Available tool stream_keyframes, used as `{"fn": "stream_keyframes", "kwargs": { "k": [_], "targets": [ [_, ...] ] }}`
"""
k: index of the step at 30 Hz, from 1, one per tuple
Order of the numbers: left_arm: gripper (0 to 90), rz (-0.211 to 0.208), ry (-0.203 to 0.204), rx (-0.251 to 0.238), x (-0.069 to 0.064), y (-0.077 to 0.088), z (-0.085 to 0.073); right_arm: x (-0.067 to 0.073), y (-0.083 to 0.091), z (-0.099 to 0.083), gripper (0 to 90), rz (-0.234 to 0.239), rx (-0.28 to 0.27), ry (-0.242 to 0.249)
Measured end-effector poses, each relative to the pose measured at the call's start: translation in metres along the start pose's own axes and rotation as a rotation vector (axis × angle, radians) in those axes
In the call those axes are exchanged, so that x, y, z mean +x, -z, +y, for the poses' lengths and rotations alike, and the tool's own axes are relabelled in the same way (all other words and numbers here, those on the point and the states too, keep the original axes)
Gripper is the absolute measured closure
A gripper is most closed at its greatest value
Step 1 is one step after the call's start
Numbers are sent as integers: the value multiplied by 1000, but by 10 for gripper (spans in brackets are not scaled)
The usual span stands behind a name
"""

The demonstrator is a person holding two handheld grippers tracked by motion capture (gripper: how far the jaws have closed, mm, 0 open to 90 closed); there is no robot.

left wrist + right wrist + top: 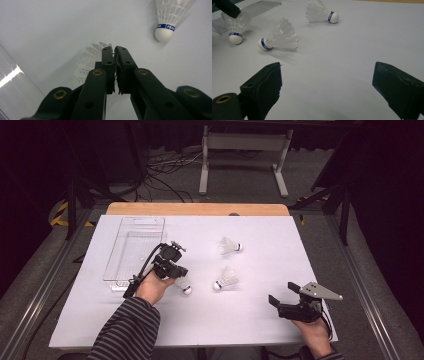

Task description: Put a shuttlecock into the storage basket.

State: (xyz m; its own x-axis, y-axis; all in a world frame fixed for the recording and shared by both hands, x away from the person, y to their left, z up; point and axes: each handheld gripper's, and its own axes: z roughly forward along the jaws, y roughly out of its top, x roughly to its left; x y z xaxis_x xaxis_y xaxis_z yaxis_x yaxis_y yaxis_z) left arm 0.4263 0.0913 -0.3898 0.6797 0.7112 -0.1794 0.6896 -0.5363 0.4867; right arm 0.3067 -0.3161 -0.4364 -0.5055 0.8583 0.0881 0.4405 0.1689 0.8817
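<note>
We work at a table covered by a white sheet (200, 320), with a dark floor and loose cables beyond its far edge. At the left of the sheet lies a clear, shallow rectangular plastic tray (134, 247).

Our left gripper (176, 279) is tilted down just beside the tray's near right corner, and its jaws are pinched narrowly together on the feather skirt of a white feathered shuttlecock with a white cork head and blue band (183, 287). In the left gripper view the feathers (88, 62) fan out behind the closed jaws, a thin edge caught between them; in the right gripper view its cork (235, 38) rests on the sheet.

Two more white feathered shuttlecocks lie on their sides — one near the middle (226, 279), close to the right of the gripped one, and one farther back (230, 246).

Our right gripper (282, 295) hovers near the sheet's front right, well apart from all three — jaws spread wide, nothing between them.
</note>
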Motion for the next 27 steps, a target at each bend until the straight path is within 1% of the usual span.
{"fn": "stream_keyframes", "kwargs": {
  "k": [3,5,12,13,16,22,27],
  "targets": [
    [874,-21,3,-2,0,1,0,0,0,0,97,0,0,2],
    [879,-30,-8,-7,-1,2,0,0,0,0,97,-1,-1,-2],
    [890,-46,-29,-18,-6,6,-1,0,0,0,98,-1,-1,2],
    [890,-44,-32,-19,-6,7,-1,0,0,0,98,-2,-2,3],
    [891,-55,-30,-29,-7,10,-3,1,0,0,98,-2,0,5],
    [891,-61,-41,-42,-7,16,-5,0,0,0,98,-3,-1,8],
    [890,-58,-48,-54,-8,20,-6,1,0,0,98,-2,1,4]
  ]
}}
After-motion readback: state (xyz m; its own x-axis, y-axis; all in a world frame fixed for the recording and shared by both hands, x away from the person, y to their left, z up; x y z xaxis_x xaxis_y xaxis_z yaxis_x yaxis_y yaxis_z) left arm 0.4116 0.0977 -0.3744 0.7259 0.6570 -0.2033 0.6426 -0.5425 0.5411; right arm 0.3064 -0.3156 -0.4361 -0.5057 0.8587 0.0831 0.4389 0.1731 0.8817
